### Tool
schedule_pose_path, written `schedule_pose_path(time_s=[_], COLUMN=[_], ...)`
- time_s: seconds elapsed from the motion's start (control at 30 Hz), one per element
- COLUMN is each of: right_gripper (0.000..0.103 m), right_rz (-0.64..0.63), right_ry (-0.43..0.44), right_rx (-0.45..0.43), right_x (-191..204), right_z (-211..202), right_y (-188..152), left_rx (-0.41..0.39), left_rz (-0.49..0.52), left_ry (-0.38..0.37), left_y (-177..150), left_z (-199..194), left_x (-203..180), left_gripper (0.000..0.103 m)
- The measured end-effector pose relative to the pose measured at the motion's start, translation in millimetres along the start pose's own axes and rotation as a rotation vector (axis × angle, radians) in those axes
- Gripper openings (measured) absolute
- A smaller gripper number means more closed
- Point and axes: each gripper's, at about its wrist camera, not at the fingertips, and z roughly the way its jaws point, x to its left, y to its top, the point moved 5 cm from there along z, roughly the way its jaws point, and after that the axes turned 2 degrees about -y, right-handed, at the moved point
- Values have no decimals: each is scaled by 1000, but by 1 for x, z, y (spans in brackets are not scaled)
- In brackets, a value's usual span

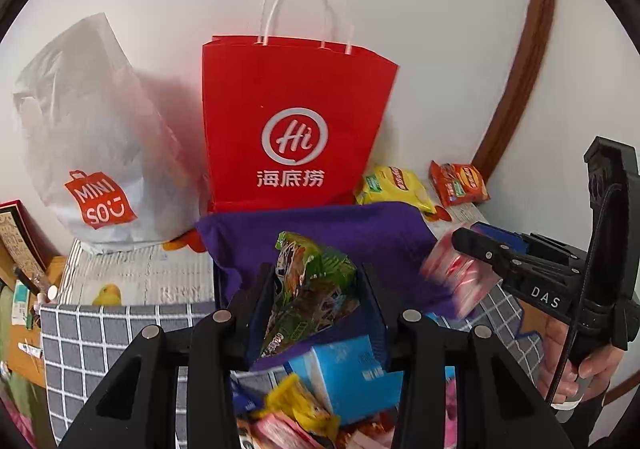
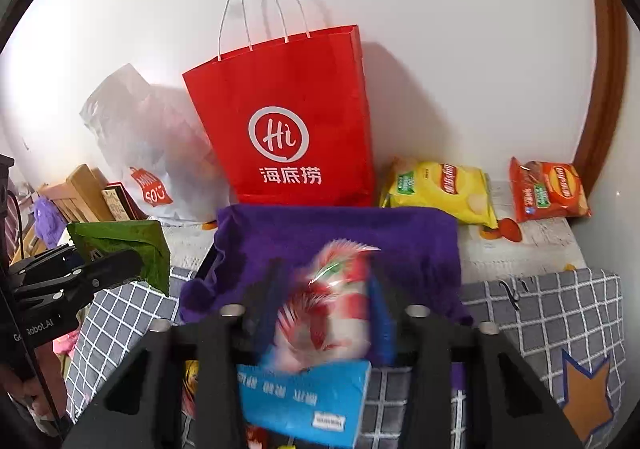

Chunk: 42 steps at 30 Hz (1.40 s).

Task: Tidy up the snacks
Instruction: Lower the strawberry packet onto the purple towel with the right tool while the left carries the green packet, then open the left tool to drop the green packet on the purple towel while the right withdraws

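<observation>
Left gripper (image 1: pixel 316 289) pinching green snack packet (image 1: pixel 310 289). Right gripper (image 2: pixel 324 309) clamped on blurred red-and-white packet (image 2: pixel 324 313). Both raised above purple cloth (image 2: pixel 336 233), near red paper bag (image 2: pixel 288 121).

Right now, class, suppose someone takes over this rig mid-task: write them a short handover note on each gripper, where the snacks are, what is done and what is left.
Left gripper: shut on the green snack packet, lifted.
Right gripper: shut on the red-and-white packet, also lifted.
Both hang over the purple cloth bin, in front of the red paper bag.
Done: yellow chip bag and red chip bag lie side by side at the wall.
Left: place both held packets; the blue box and loose snacks below remain unsorted.
</observation>
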Motion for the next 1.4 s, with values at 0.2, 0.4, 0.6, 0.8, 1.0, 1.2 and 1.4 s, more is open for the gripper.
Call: schedule_pose_path(time_s=[0.2,0.4,0.6,0.8,1.0,1.2,1.4], right_gripper=[13,18,45,57,57,51,45], right_rz=[-11,-20,-69,-97,-143,-167,-200], right_ry=[9,-15,-63,-85,-104,-148,-123], right_rx=[34,94,138,188,273,330,317], right_x=[-1,-11,-24,-34,-34,-41,-47], right_z=[34,59,84,122,169,199,189], right_y=[11,-3,-11,-9,-14,-29,-26], left_rx=[17,51,85,122,166,205,226], left_rz=[-17,-46,-49,-44,-50,-52,-89], left_ry=[1,-7,-9,1,-1,-12,-24], left_y=[14,13,13,14,13,2,-5], left_z=[26,54,79,105,134,156,173], left_x=[18,32,39,42,49,54,62], left_gripper=[40,40,40,40,40,40,40])
